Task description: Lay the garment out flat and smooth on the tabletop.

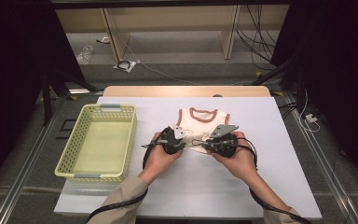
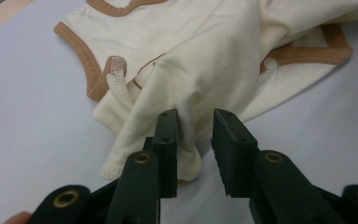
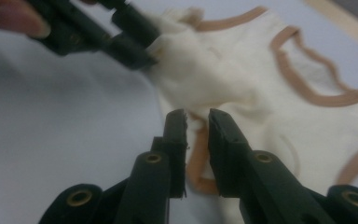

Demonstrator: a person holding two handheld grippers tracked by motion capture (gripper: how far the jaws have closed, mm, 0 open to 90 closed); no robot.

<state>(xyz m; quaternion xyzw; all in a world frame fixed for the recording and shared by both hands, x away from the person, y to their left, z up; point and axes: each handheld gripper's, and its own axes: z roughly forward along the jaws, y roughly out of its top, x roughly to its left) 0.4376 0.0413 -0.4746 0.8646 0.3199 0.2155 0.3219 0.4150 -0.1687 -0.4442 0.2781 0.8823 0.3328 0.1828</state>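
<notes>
Item: small cream vest (image 1: 202, 125) with brown trim at neck and armholes, lying on the white worktop (image 1: 261, 186), right of centre, its lower hem bunched up toward the person. A pale yellow basket (image 1: 79, 168) stood well apart to the left.

Handling, as judged: light, limp knit cloth that would sag and fold under its own weight; not fragile, not slippery, but thin layers could slip out of a shallow pinch. The stitched brown binding and the doubled hem looked the firmest places to take hold, one at each side so the cloth would hang flat.

Left gripper (image 2: 195, 144): jaws parted, a gathered fold of the hem between them, touching one pad only; not clamped.

Right gripper (image 3: 197, 140): jaws narrowly parted over a brown-trimmed edge at the vest's lower part; no pinch visible.
</notes>
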